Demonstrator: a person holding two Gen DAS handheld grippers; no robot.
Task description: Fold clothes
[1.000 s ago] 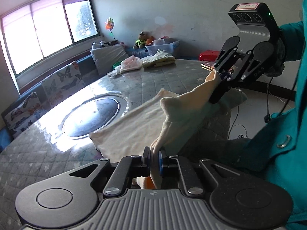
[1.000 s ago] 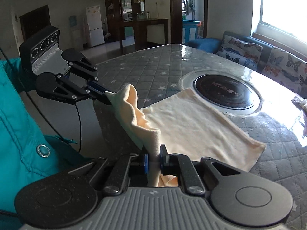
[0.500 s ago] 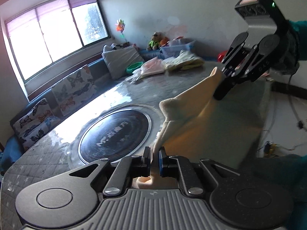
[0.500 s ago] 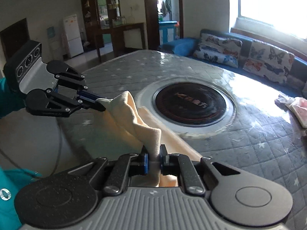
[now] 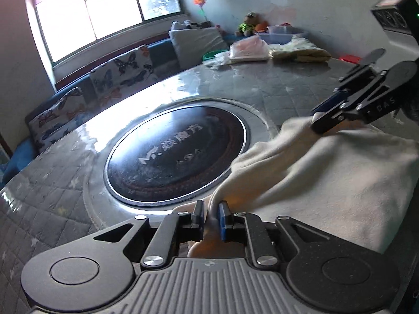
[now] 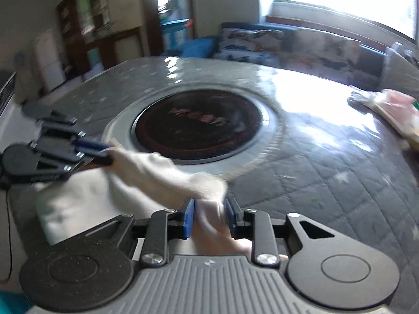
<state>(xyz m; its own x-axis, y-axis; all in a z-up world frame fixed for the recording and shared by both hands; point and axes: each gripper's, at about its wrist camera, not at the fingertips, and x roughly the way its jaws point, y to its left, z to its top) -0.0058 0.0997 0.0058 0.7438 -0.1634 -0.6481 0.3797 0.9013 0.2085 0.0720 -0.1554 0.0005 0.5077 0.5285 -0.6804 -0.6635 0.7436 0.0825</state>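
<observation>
A cream cloth (image 5: 327, 183) lies folded over on the grey quilted table, its folded edge beside the round black hob (image 5: 178, 154). My left gripper (image 5: 211, 216) is shut on one corner of the cloth. It also shows at the left of the right wrist view (image 6: 104, 154). My right gripper (image 6: 209, 218) has its jaws parted around the other corner, with the cloth (image 6: 167, 172) loose between them. It also shows at the right of the left wrist view (image 5: 318, 120), still touching the cloth.
Folded clothes (image 5: 298, 49) and a pink bag (image 5: 248, 49) sit at the table's far edge. A sofa with butterfly cushions (image 5: 115, 73) runs under the window. The table's near edge (image 5: 411, 209) is just right of the cloth.
Both grippers carried the held edge forward across the table and down, folding the cloth over itself. The right gripper's jaws have spread apart; the left jaws have parted slightly.
</observation>
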